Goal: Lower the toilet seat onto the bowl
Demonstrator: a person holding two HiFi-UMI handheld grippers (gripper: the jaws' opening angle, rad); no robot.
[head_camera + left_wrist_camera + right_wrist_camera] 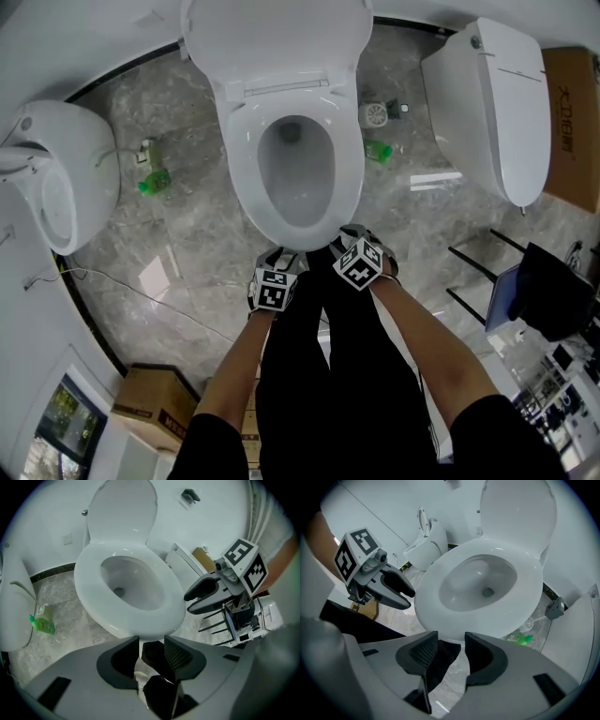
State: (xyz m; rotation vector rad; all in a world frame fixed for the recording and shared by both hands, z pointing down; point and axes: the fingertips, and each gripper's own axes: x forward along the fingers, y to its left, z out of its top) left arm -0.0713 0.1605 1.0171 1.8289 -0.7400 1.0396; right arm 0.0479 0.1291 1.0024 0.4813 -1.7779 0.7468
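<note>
hovering just short of the toilet's front edge, the left gripper (152, 645) had its jaws spread apart with nothing pinched between them; only the person's dark trousers (328, 375) and a strip of floor showed through the gap. the right gripper (451, 641) was spread the same way and equally empty, and in the head view it sat a little further forward than the left one. neither pair of pads pressed on anything. just ahead of both, the toilet seat (242, 173) lay flat on the bowl (295, 183), and the lid (277, 37) stood raised behind it. a green bottle (155, 181) lay on the grey marble floor (187, 253) to the left of the bowl, and another green bottle (378, 150) lay to the right. further out, a second toilet (487, 103) stood at the right, a white fixture (56, 169) at the left, and a cardboard box (150, 398) lay near the lower left.
</note>
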